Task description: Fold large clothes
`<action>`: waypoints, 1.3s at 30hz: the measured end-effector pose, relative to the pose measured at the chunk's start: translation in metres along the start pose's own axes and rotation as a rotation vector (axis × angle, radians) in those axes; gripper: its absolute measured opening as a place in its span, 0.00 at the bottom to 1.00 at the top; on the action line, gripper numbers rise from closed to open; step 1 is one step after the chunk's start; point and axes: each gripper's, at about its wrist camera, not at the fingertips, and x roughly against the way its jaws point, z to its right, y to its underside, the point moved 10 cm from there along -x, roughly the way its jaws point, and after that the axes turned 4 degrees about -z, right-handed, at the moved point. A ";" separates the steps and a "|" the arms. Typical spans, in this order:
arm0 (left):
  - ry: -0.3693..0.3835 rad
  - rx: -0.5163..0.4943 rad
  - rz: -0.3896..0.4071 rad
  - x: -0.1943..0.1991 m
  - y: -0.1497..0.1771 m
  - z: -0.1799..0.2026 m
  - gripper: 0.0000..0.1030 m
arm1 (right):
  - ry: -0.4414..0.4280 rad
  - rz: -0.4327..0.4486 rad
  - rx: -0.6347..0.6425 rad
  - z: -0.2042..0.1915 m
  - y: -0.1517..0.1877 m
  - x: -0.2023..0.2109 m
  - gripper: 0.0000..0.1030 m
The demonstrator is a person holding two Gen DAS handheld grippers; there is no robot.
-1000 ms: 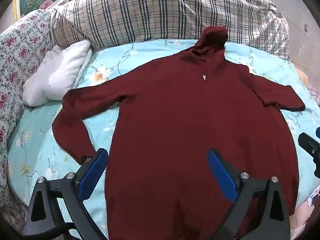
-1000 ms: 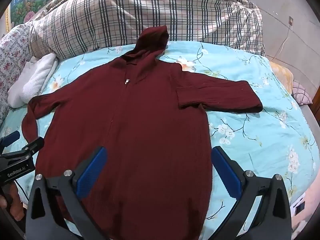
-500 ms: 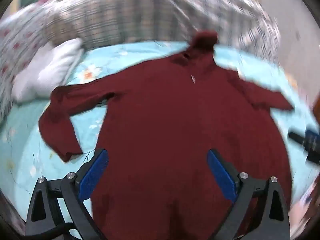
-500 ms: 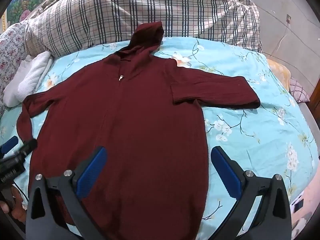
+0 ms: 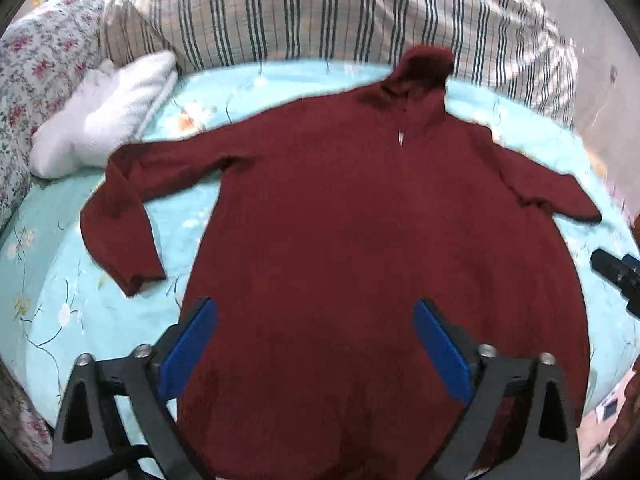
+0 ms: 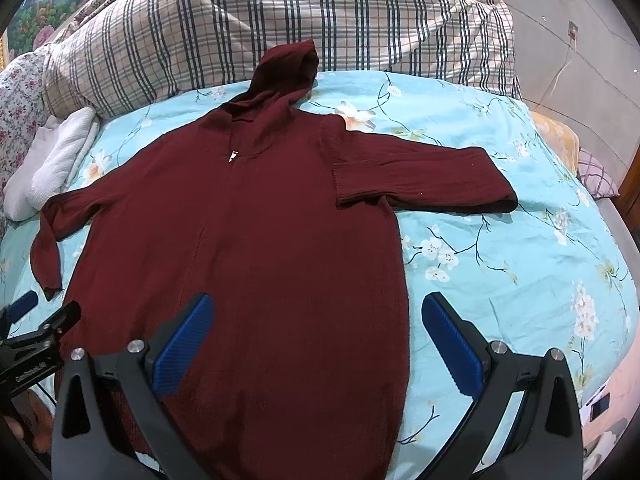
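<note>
A dark red hooded garment lies spread flat, front up, on the light blue floral bed sheet; it also shows in the right wrist view. Its hood points to the pillows. The left sleeve bends down at the elbow; the right sleeve lies straight out. My left gripper is open and empty above the lower body of the garment. My right gripper is open and empty above the garment's lower right side. Each gripper's tip shows in the other's view.
A large plaid pillow or quilt lies along the head of the bed. A folded white towel sits at the left by a floral cushion. The bed's right edge drops off near a wall.
Both views have shifted a little, so the garment sits slightly differently in frame. The garment has not moved. Both grippers stay open.
</note>
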 end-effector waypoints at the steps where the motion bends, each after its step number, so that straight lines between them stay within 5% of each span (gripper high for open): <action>1: -0.015 -0.048 -0.027 -0.004 0.001 0.003 0.85 | -0.002 -0.002 0.001 0.000 0.000 -0.001 1.00; 3: -0.043 -0.098 -0.032 -0.007 0.001 0.006 0.83 | -0.009 -0.005 0.001 -0.001 0.000 -0.001 1.00; 8: -0.044 -0.041 -0.039 -0.008 0.001 -0.007 0.86 | -0.026 -0.001 -0.012 -0.001 -0.002 -0.001 1.00; 13: -0.037 0.123 0.034 0.005 -0.010 -0.025 0.86 | -0.038 0.002 -0.022 0.001 -0.003 -0.001 1.00; 17: -0.113 -0.030 0.027 0.005 -0.018 -0.015 0.86 | -0.049 -0.003 -0.037 0.002 -0.003 -0.002 1.00; 39: -0.090 0.012 0.008 -0.007 -0.028 -0.025 0.88 | -0.069 0.002 -0.041 -0.004 -0.012 -0.007 1.00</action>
